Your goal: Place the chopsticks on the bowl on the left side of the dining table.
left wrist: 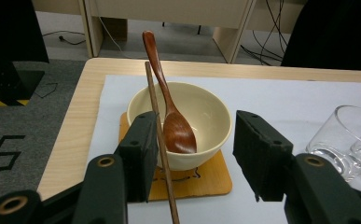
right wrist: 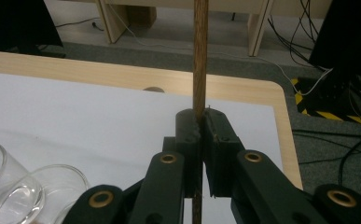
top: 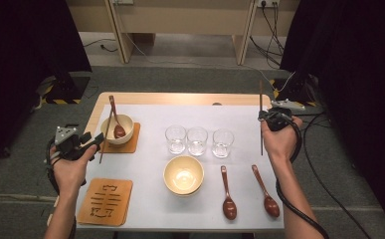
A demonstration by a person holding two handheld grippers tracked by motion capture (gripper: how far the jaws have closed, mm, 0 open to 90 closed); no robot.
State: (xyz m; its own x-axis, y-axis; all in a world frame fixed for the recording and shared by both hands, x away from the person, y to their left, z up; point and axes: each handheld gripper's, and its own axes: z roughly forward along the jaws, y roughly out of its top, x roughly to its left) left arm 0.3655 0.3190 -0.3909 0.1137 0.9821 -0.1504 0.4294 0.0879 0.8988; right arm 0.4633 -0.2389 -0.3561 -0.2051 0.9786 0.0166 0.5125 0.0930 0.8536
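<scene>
Right gripper point(top: 274, 118) at the far right of the table point(top: 145, 97), jaws clamped tight on a chopstick point(top: 261, 119) held upright. Left gripper point(top: 83, 143) at the near left, jaws well apart; a second chopstick point(left wrist: 162, 149) lies against its left pad, right pad clear of it, tip leaning on the bowl point(left wrist: 206, 112) just beyond. That bowl sits on a coaster point(left wrist: 206, 179) with a spoon point(left wrist: 173, 121) in it.
</scene>
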